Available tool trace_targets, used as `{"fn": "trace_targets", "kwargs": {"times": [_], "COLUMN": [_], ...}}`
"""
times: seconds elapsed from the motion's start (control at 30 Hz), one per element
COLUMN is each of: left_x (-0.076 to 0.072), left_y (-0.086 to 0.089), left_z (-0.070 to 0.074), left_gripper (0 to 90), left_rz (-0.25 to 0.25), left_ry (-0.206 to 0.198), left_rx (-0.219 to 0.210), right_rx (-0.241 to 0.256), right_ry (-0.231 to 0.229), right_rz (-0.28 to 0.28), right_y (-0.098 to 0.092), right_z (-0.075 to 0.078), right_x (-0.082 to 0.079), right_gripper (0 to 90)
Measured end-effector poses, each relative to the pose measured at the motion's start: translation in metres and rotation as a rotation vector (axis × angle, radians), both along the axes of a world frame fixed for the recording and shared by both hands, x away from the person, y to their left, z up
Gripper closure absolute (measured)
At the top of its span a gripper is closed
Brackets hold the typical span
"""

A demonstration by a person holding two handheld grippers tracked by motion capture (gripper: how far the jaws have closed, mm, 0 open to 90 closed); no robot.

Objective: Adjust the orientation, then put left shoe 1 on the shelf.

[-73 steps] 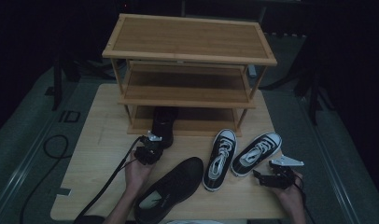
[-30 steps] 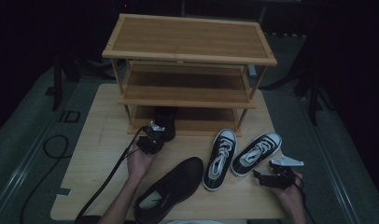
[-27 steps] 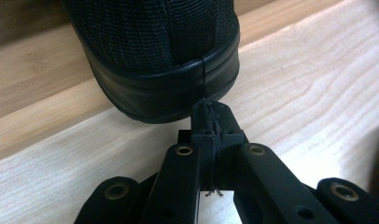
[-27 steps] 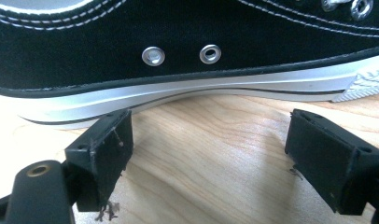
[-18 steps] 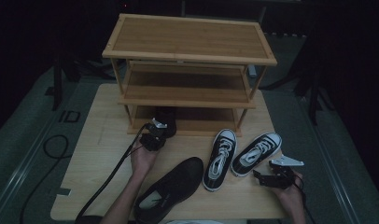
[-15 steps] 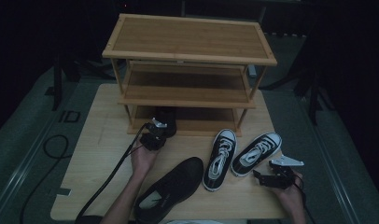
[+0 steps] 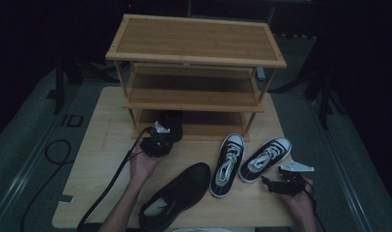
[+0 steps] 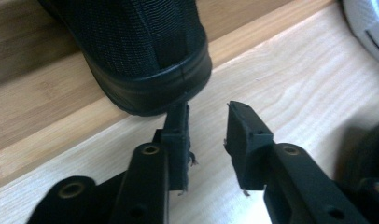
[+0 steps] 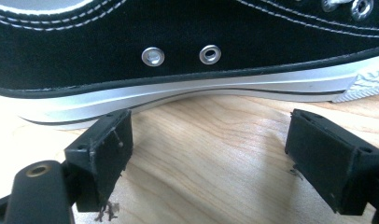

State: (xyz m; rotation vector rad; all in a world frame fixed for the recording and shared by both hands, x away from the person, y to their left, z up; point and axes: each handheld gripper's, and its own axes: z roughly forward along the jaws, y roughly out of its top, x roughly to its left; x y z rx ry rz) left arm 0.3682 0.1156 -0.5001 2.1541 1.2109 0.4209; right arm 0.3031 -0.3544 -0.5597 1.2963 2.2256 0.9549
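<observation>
A black shoe (image 7: 171, 123) lies on the lowest level of the bamboo shoe rack (image 7: 194, 58), heel toward me. My left gripper (image 7: 155, 143) is right behind that heel. In the left gripper view the heel (image 8: 145, 60) overhangs the shelf edge and my left gripper (image 8: 206, 126) is open by a narrow gap, one fingertip (image 8: 178, 116) touching the sole. A second black shoe (image 7: 177, 193) lies on the table near me. Two black-and-white sneakers (image 7: 228, 157) (image 7: 264, 159) lie to its right. My right gripper (image 7: 281, 184) rests open beside the right sneaker (image 9: 187, 42), jaws wide (image 9: 206, 140).
The rack's top and middle shelves (image 7: 194, 92) hold nothing. The wooden table (image 7: 102, 145) has bare room at its left. A black cable (image 7: 112, 183) trails from the left gripper toward the near edge. Dark floor surrounds the table.
My left gripper has moved forward toward the rack, and the black shoe has gone further onto the lowest shelf. The right gripper and the other shoes have stayed put.
</observation>
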Motion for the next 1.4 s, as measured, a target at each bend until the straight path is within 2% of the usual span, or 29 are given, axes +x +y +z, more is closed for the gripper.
{"fn": "trace_targets", "kwargs": {"times": [0.1,0.3,0.4,0.53,0.7,0.97,1.1,1.23,1.4], "left_x": [-0.006,-0.016,-0.021,-0.028,-0.041,-0.067,-0.081,-0.096,-0.115], "left_y": [0.003,0.012,0.017,0.021,0.025,0.028,0.032,0.035,0.031], "left_z": [0.006,0.016,0.019,0.025,0.032,0.042,0.047,0.05,0.051], "left_gripper": [64.5,61.5,60.9,60.0,58.3,58.6,59.5,59.8,58.7], "left_rz": [-0.01,-0.021,-0.025,-0.048,-0.103,-0.204,-0.252,-0.29,-0.346], "left_ry": [-0.007,-0.011,-0.007,-0.005,0.005,0.023,0.037,0.053,0.066], "left_rx": [-0.01,-0.065,-0.076,-0.066,-0.092,-0.09,-0.131,-0.148,-0.123], "right_rx": [0.0,0.0,0.0,0.0,0.0,0.0,-0.001,-0.001,0.0], "right_ry": [0.0,0.0,0.0,0.0,0.0,0.0,-0.001,0.0,0.0], "right_rz": [0.0,0.0,0.0,0.0,-0.001,0.0,0.0,-0.001,-0.003], "right_y": [0.0,0.0,0.0,0.0,0.0,0.0,0.0,0.0,0.0], "right_z": [0.0,0.0,0.0,0.0,0.0,0.0,0.0,0.0,0.0], "right_x": [0.0,0.0,0.0,0.0,0.0,0.0,0.0,0.0,0.0], "right_gripper": [14.8,14.8,14.8,14.8,14.8,14.8,14.8,14.8,14.8]}}
